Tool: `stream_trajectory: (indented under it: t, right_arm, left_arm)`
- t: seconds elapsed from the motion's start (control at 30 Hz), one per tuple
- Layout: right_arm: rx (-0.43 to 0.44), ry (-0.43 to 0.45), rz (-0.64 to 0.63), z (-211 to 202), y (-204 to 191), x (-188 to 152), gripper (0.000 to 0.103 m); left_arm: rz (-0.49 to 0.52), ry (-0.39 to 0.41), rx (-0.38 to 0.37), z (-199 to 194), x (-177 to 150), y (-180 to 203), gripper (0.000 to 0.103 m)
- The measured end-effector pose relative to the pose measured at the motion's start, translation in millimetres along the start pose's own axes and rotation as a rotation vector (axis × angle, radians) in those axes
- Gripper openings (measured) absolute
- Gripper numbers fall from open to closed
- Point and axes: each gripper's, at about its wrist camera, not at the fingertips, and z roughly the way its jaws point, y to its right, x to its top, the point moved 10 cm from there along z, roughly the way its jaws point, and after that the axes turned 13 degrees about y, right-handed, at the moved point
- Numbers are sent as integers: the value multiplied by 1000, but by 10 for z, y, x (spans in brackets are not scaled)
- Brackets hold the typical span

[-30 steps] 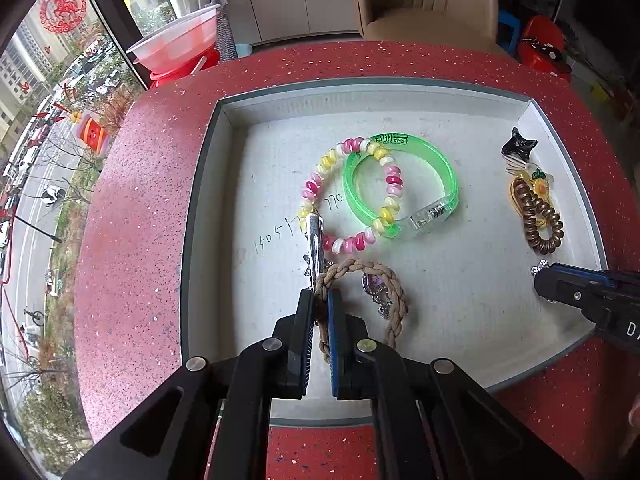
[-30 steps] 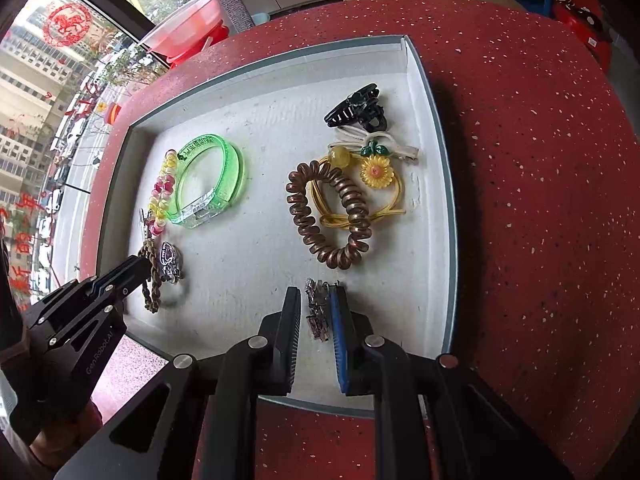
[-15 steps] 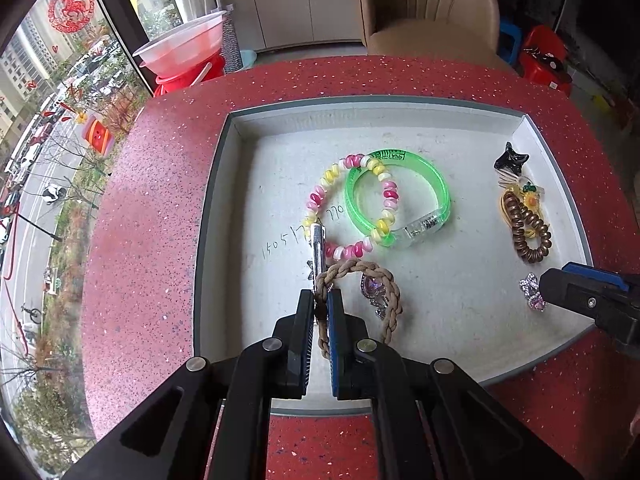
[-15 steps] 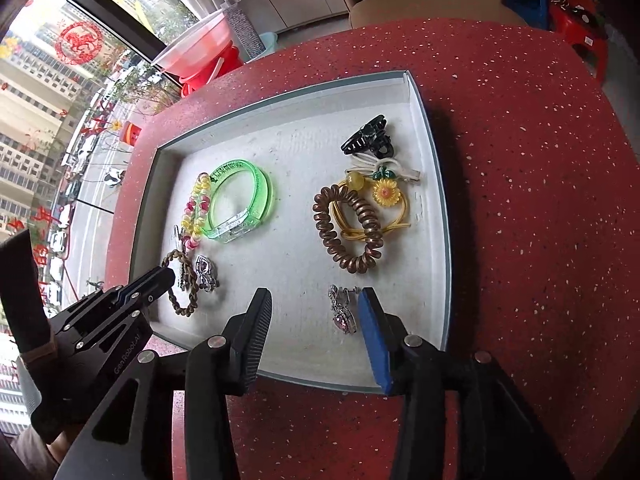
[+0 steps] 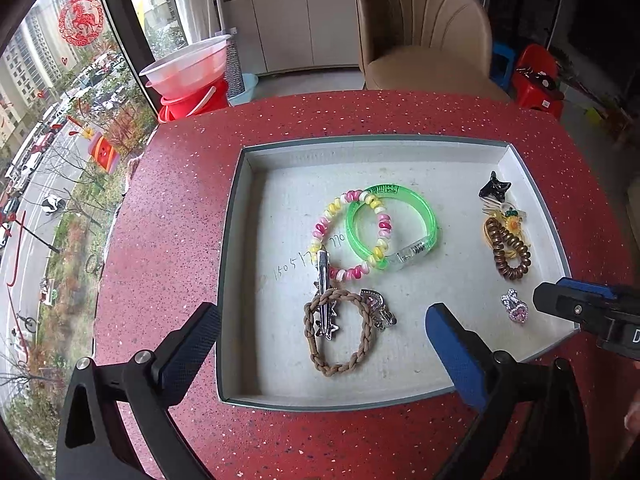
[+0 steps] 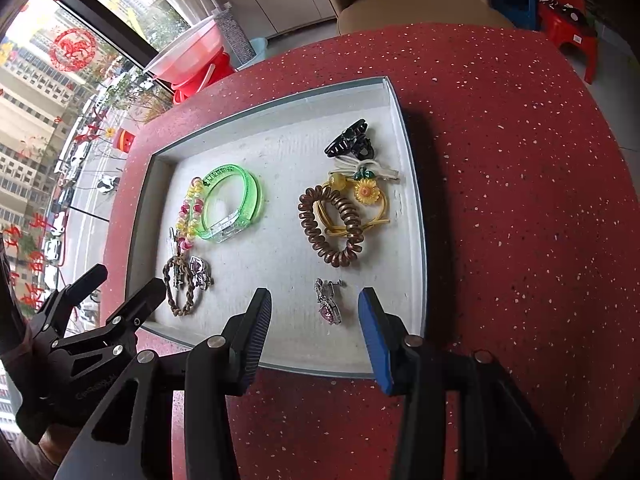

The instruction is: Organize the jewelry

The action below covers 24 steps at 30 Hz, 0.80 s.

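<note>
A white tray (image 5: 236, 208) on the red table holds the jewelry. A brown braided hair tie (image 5: 365, 344) lies flat in it with a silver clip (image 5: 323, 280) across it and a purple charm (image 5: 378, 308) beside it. Above them hangs my left gripper (image 5: 322, 312), its jaws opening wide and pressing on nothing. A pink heart earring (image 6: 329, 310) lies near the tray's front edge. It sits below my right gripper (image 6: 314, 300), which is open and clear of it. Further back are a green bangle (image 5: 400, 196) and a pink and yellow bead bracelet (image 5: 320, 232).
At the tray's right side lie a brown coil tie (image 6: 320, 236), a sunflower tie (image 6: 366, 192) and a black claw clip (image 6: 352, 144). A beige chair (image 5: 424, 28) stands behind the table, red and white basins (image 5: 188, 80) by the window.
The left jaws have sprung open and let go of the braided hair tie. The right jaws opened off the pink earring, which stays in the tray. Both grippers have risen.
</note>
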Motion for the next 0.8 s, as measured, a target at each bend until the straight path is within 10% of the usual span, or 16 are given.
stream_trajectory:
  t: [0.8]
  right_arm:
    - [-49, 63, -101, -237, -173, -145, 83]
  left_arm:
    - [-18, 21, -17, -378, -224, -81, 103]
